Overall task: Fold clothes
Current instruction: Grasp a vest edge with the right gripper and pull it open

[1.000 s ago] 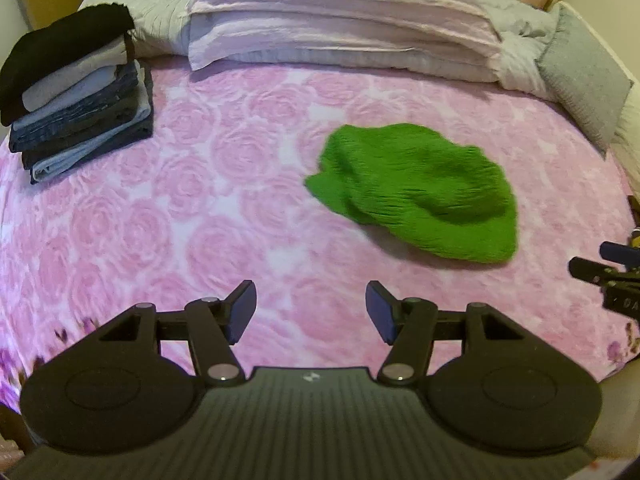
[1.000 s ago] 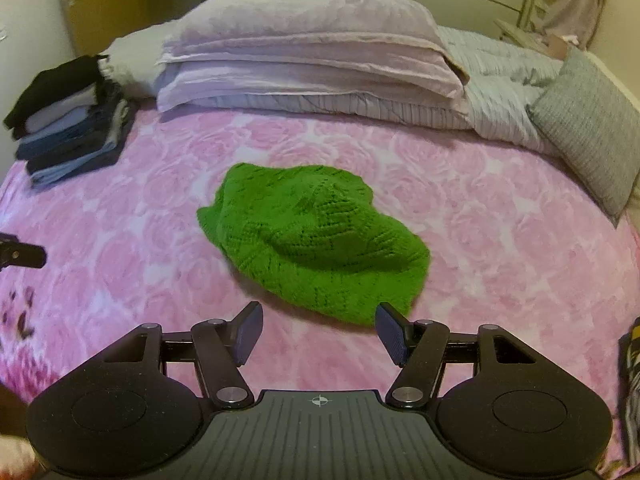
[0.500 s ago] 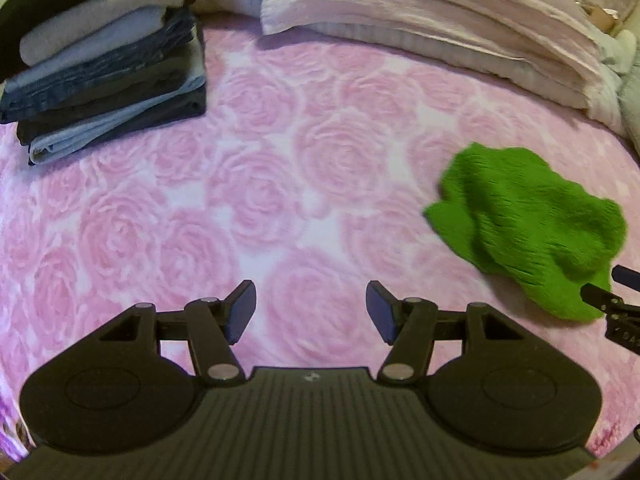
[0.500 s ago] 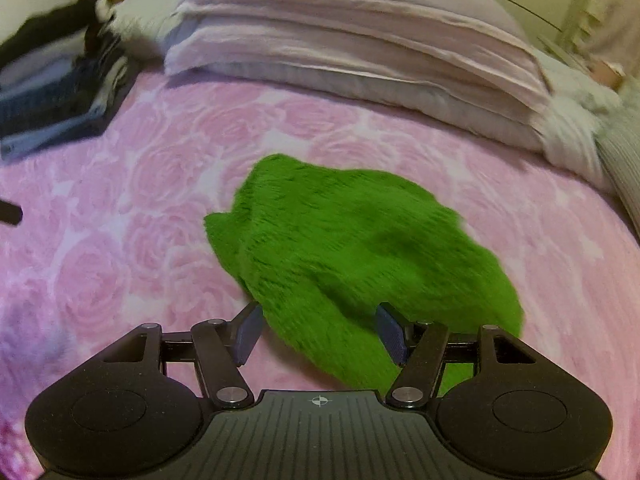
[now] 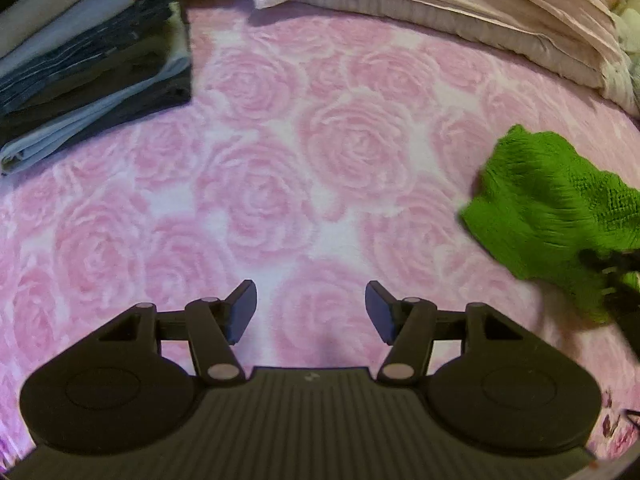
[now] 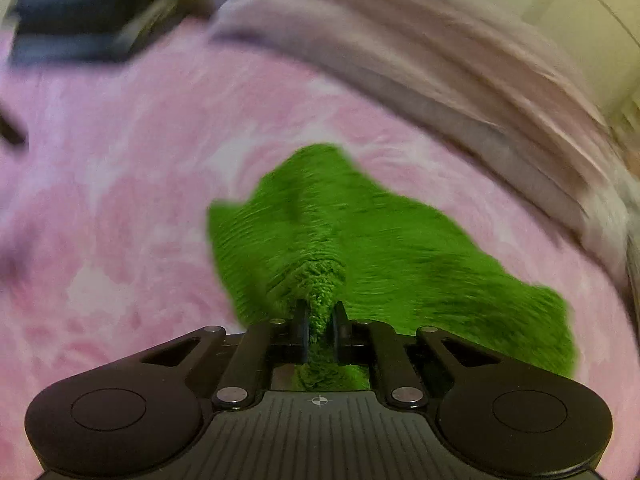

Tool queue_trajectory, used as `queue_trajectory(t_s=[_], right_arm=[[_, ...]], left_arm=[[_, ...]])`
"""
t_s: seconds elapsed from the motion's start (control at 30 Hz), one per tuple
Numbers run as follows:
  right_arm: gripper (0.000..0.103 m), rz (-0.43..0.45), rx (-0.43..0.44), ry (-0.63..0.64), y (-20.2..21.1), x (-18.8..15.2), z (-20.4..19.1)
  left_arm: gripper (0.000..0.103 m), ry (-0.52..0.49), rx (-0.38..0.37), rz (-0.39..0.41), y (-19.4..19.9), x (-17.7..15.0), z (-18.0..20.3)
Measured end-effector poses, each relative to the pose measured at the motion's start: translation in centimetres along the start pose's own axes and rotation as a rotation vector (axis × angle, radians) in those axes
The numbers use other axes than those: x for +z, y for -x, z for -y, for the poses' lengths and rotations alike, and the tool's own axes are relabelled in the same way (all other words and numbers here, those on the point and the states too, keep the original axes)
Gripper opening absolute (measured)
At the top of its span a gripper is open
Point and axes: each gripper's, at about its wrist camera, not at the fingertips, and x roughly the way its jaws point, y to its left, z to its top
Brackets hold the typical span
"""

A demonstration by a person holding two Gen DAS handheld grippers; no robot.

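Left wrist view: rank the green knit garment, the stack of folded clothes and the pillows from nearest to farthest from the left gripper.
From the left gripper:
1. green knit garment, right side.
2. stack of folded clothes, far left.
3. pillows, along the top, farthest back.

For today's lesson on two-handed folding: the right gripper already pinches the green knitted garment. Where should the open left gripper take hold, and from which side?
A judgement: the left gripper should take the green knit's free near-left edge, coming from its left across the bare pink bedspread. That limp edge lies flat and unobstructed, well apart from the right gripper's pinch, so the two grips could spread the fabric.
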Motion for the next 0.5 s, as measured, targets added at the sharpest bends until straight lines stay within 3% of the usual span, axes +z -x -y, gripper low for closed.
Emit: queue_trajectory(t_s=[0.17,0.27,0.33,0.43,0.5], right_arm=[[0.005,0.105,-0.098,-0.359,10.9,-4.2,9.6],[0.005,0.077,-0.225,-0.551,16.6,-9.1,15.8],[0.006,-0.032,-0.279,-0.645,18.1,-13.1,19.3],[0.006,-0.316,-0.369,-0.798,17.6,-19.9,23.5],[0.008,-0.439,-0.409,-0.844,17.5,-22.9,25.5]], left_arm=[[0.056,-0.050,-0.019,0.000,0.4,0.2,2.6],[0.056,-0.087,-0.050,0.002,0.9,0.2,5.1],[0.056,-0.119,-0.075,0.003,1.2,0.0,7.2],[0.056,-0.145,-0.119,-0.004,1.3,-1.1,10.6],[0.056,-0.144,-0.140,-0.009,1.4,-1.9,12.4]])
